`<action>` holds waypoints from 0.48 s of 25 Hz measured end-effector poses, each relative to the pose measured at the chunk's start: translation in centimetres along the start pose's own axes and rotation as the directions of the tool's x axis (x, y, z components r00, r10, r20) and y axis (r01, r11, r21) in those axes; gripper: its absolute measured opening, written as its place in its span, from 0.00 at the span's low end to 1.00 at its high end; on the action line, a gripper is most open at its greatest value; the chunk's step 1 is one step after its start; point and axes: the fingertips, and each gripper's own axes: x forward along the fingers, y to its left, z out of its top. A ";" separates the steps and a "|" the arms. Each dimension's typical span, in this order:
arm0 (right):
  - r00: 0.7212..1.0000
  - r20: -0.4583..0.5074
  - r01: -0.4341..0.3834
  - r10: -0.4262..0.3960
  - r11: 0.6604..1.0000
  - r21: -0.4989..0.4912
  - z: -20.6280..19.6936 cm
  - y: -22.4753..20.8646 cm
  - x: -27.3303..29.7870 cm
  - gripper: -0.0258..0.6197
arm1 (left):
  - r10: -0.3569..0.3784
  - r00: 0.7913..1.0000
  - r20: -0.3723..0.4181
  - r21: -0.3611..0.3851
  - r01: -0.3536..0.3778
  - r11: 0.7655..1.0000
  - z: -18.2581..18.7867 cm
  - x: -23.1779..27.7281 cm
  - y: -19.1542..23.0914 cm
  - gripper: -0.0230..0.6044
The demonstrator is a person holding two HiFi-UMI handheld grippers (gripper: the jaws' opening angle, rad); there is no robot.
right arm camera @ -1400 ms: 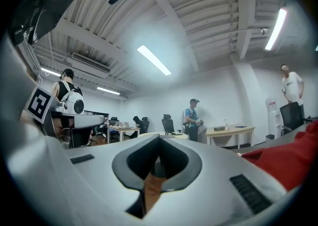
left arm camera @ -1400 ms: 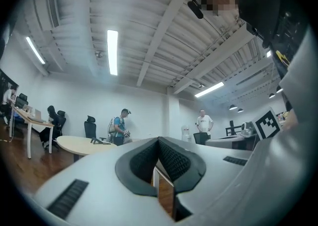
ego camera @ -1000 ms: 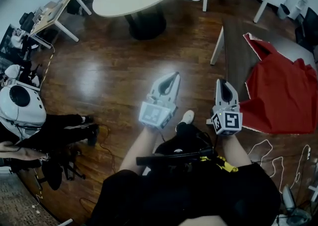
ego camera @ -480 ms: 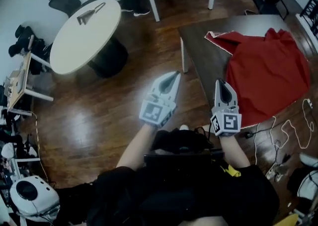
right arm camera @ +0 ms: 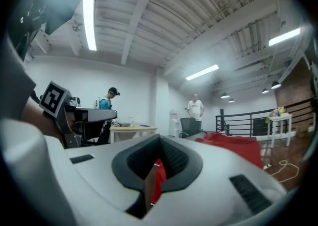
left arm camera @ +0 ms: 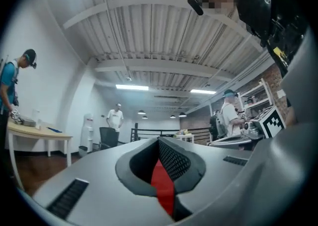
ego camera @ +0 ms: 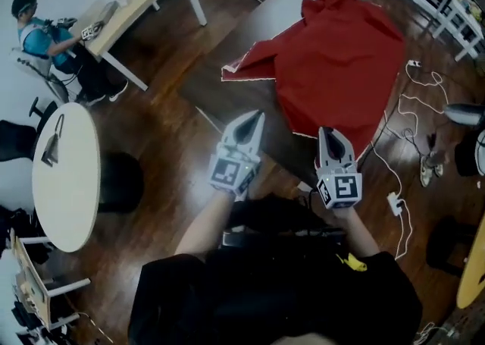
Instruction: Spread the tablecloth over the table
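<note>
Clearly, the tablecloth (ego camera: 333, 55) is not yet spread: it lies bunched in a red heap on the dark table (ego camera: 231, 101), ahead of both grippers and somewhat toward the right one's side. The left gripper (ego camera: 252, 116) and the right gripper (ego camera: 326, 135) are both closed tight with nothing between the jaws. The red strip showing through each narrow gap is only the cloth lying beyond.

The nearest fold of cloth sits just ahead of the right gripper's tips. A pale-trimmed corner (ego camera: 225, 72) lies flat on the bare tabletop, ahead of the left gripper and a little to its outer side.

By the look of its soft creases, the cloth is probably light, limp fabric. It should drape and slide easily over the smooth tabletop, and will likely sag between 2 holding points rather than keep any shape. A pinch on the heap's middle would likely gather several layers at once. The better hold is probably along the trimmed hem: 1 gripper on the exposed corner, the other well along the same edge. The jaws must open first.
</note>
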 end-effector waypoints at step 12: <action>0.920 -0.070 0.386 -0.386 0.922 -0.019 -1.5 -0.6 0.7 0.05 | -0.378 0.923 -0.070 -0.025 0.377 0.926 -2.2 6.4 1.2 0.04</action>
